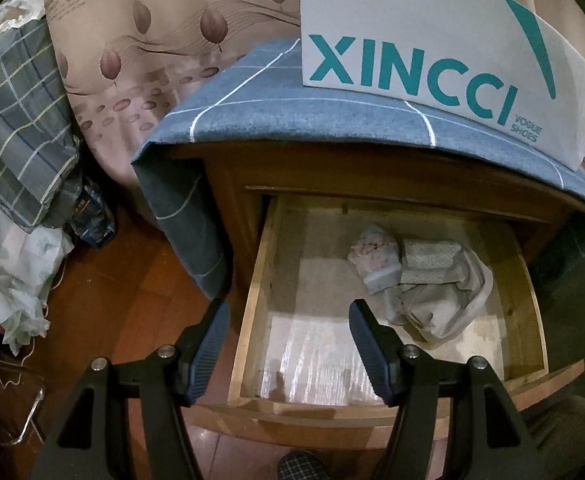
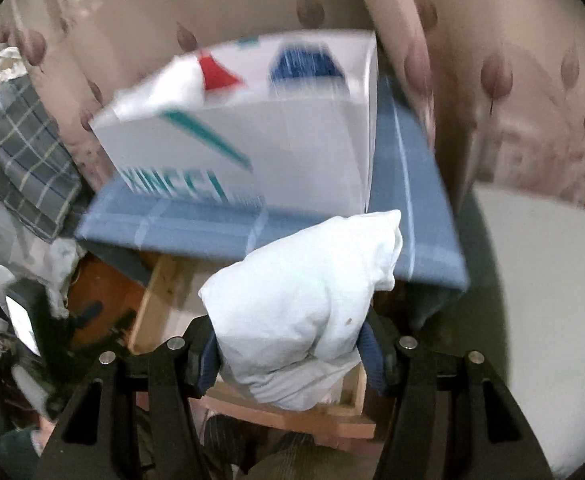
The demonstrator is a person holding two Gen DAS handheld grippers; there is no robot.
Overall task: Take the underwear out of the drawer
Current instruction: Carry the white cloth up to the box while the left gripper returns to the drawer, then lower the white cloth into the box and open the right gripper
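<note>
Already the lifting-out step is in hand. The right claw (image 2: 290, 354) has its two blue pads pressed against the sides of a pale, bunched piece of underwear (image 2: 304, 300), jaws roughly half apart because the bundle is bulky; the cloth bulges up and forward beyond the fingertips. Beneath and ahead of that claw lies the open wooden drawer (image 2: 164, 280), so by my reading the garment hangs above the drawer, not in it. The right wrist view is smeared with motion blur, which fits a hand on the move.

The left claw (image 1: 288, 352) stands open with nothing between its pads, hovering over the near left corner of the drawer (image 1: 252, 280). Ahead of it and to its right, more folded and crumpled garments (image 1: 416, 280) lie on the drawer's pale liner, toward the back right. Farther ahead, above the drawer, a white shoe box (image 1: 432, 40) sits on the blue checked cloth (image 1: 252, 92) that covers the cabinet top.

What comes next, as I judge it, is to carry the held piece clear of the drawer's front edge and find somewhere to put it down; the frames do not show a chosen spot. The grip looks adequate, though the loose lower folds could snag on the drawer front if the claw travels low. If more pieces are wanted, the empty left claw would need to reach forward and rightward to the remaining pile.
</note>
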